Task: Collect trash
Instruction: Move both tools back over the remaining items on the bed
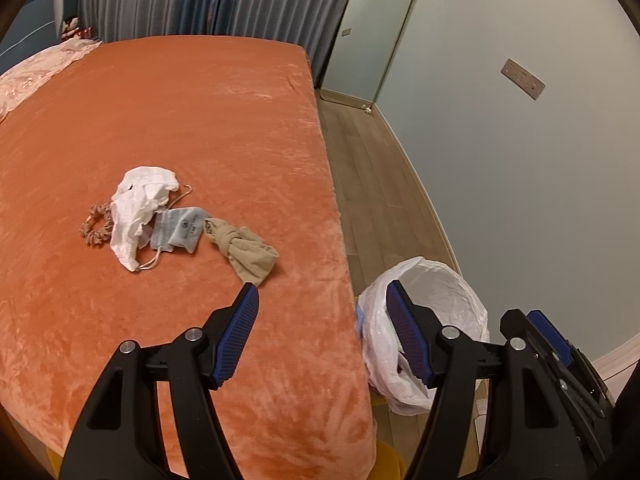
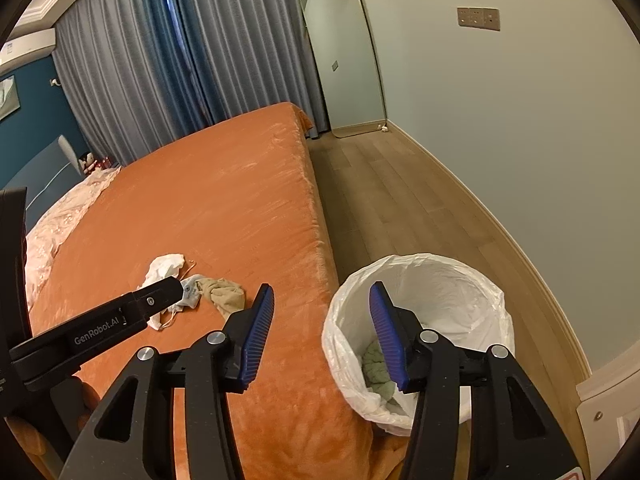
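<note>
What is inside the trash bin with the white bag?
In the trash bin, one crumpled pale green cloth lies at the bottom. The right gripper's finger covers part of it; anything underneath is hidden.

Bedroom, warm indoor light. Bed (image 2: 224,200) with orange plush cover; pale pink quilt (image 2: 60,216) at its head end. Grey-blue pleated curtains (image 2: 168,60) behind. Gold-framed mirror (image 2: 348,60) leans in corner. Wood plank floor (image 2: 392,200); pale wall (image 2: 520,120) with switch plate (image 2: 478,18).
</note>
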`<state>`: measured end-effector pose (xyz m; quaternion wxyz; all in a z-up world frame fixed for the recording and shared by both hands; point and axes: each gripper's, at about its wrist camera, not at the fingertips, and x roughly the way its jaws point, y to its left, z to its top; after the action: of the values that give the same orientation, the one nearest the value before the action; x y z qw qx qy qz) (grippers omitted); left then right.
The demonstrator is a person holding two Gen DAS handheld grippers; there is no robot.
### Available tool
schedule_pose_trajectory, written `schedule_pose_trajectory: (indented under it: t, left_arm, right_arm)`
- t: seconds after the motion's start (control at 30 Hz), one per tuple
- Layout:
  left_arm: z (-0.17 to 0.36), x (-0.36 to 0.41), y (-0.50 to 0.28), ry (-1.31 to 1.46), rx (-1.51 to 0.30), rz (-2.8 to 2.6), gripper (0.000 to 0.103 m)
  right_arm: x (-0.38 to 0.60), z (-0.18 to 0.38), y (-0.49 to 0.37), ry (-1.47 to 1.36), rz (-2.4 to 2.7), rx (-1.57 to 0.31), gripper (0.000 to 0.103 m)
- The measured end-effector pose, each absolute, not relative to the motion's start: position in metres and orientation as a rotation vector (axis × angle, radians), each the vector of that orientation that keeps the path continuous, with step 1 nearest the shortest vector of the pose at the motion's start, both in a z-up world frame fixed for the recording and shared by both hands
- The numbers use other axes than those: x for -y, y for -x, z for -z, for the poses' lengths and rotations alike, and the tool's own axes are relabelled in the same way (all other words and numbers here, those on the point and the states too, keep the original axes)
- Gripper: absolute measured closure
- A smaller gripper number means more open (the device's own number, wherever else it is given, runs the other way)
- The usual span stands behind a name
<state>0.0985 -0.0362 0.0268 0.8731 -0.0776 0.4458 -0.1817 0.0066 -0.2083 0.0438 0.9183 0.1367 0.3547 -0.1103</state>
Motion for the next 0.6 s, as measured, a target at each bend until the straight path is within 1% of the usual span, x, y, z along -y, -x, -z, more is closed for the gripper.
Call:
schedule_pose_trajectory:
  t: [0.27,0.6]
  left_arm:
    - [-0.017,-0.003,-0.106,0.190,-0.938,0.325,0.040]
    - [0.002,-0.069,-0.124,0.222,-0.955,0.208,0.040]
  right_arm:
    - [0.169,-0.037,-0.025,-0.232,0.176,-0.763,0.052]
    - [0.120,-0.022,-0.055,-0.169,0.115,-0.816,0.052]
